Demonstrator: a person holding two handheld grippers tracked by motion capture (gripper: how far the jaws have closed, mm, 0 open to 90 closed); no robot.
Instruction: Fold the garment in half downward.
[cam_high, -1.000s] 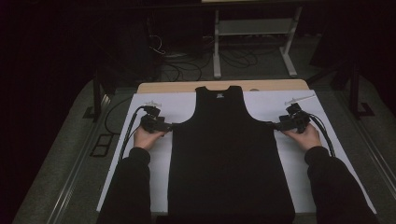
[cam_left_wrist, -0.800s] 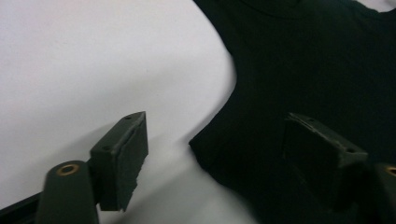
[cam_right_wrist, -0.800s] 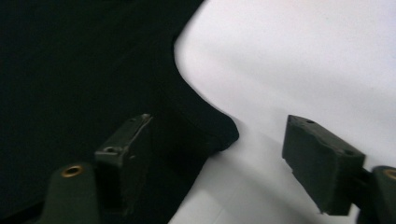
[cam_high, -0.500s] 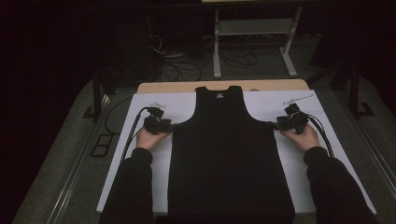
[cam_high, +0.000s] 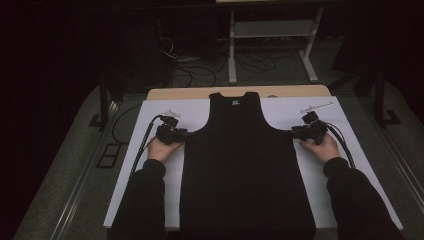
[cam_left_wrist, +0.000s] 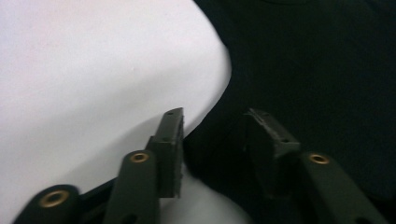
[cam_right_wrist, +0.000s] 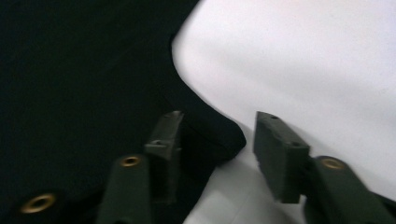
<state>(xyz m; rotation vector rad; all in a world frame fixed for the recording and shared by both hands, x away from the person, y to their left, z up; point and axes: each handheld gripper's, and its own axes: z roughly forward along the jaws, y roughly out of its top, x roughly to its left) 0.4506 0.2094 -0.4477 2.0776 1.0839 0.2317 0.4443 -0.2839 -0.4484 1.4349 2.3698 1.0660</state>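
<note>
Since a second ago our grippers are barely shifting, edging in at the top, which is lying flat on the white sheet. Left gripper and right gripper are gaping around its underarm corners. It's looking soft and light; we're judging those corners the best hold.

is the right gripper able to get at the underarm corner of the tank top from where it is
Probably yes. The right gripper is open, and the black tank top has its underarm corner lying in the gap between the jaws, flat on the white sheet. Nothing seems to block the way.
</note>
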